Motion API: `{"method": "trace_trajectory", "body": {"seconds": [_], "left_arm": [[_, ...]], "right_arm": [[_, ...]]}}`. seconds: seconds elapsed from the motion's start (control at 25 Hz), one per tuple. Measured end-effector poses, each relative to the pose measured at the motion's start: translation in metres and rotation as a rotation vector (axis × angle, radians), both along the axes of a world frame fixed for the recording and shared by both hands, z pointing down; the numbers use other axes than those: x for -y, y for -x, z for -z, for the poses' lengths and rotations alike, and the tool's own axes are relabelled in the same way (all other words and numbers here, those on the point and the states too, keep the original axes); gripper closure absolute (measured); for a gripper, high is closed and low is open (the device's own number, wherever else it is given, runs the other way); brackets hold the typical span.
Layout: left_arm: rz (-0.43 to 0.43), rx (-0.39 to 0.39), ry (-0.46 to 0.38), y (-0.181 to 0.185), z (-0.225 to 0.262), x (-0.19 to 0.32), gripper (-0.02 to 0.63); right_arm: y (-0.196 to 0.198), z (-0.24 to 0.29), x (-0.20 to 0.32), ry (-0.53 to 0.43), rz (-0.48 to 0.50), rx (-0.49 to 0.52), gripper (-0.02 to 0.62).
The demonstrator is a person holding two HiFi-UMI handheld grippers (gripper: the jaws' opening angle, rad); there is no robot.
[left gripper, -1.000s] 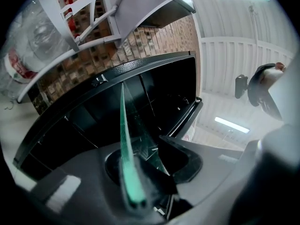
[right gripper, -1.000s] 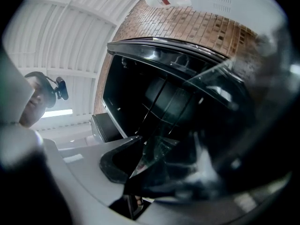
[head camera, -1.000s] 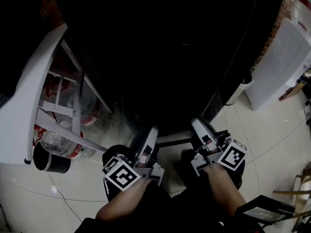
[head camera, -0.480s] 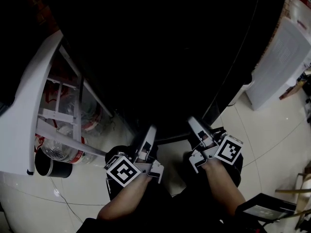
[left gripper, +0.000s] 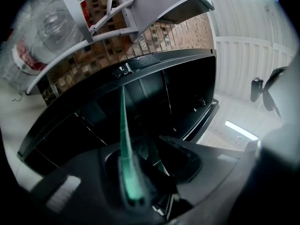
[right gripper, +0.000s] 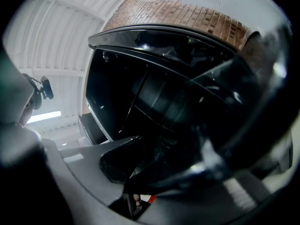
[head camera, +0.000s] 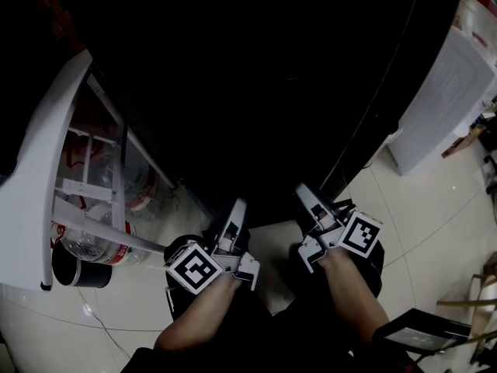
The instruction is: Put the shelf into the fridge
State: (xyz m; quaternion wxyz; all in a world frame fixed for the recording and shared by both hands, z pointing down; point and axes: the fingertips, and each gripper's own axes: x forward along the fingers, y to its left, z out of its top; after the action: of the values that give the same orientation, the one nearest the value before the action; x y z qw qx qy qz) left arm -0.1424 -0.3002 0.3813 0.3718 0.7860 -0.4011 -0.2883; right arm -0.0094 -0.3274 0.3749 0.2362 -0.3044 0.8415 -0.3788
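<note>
**Glass shelf held at the mouth of the fridge**

The shelf [left gripper: 123, 139], a glass pane seen edge-on as a green line, was gripped along its near side by both tools. The left gripper [head camera: 236, 214] had its jaws closed on that green edge. The right gripper [head camera: 307, 199] appeared clamped on the pane's darker, blurred far side. The pane ran straight away from the jaws toward the open black fridge [left gripper: 154, 97] directly ahead. The grippers lay side by side, about equally near it, so the next move probably called for a level forward slide. The white door [head camera: 39, 177] stood open at left.
</note>
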Motion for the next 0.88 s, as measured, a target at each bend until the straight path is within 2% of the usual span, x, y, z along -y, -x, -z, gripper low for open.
{"method": "trace_trajectory", "body": {"seconds": [0.2, 0.68, 0.88], "left_arm": [[-0.006, -0.053, 0.036, 0.0, -0.008, 0.004, 0.535], [0.0, -0.051, 0.033, 0.0, -0.006, 0.011, 0.531], [0.009, -0.023, 0.031, 0.0, -0.005, 0.009, 0.534]], "right_arm": [[0.001, -0.005, 0.006, 0.019, -0.002, -0.012, 0.499], [0.001, -0.006, 0.014, 0.033, -0.003, -0.008, 0.499], [0.0, -0.007, 0.017, 0.045, 0.001, -0.001, 0.5]]}}
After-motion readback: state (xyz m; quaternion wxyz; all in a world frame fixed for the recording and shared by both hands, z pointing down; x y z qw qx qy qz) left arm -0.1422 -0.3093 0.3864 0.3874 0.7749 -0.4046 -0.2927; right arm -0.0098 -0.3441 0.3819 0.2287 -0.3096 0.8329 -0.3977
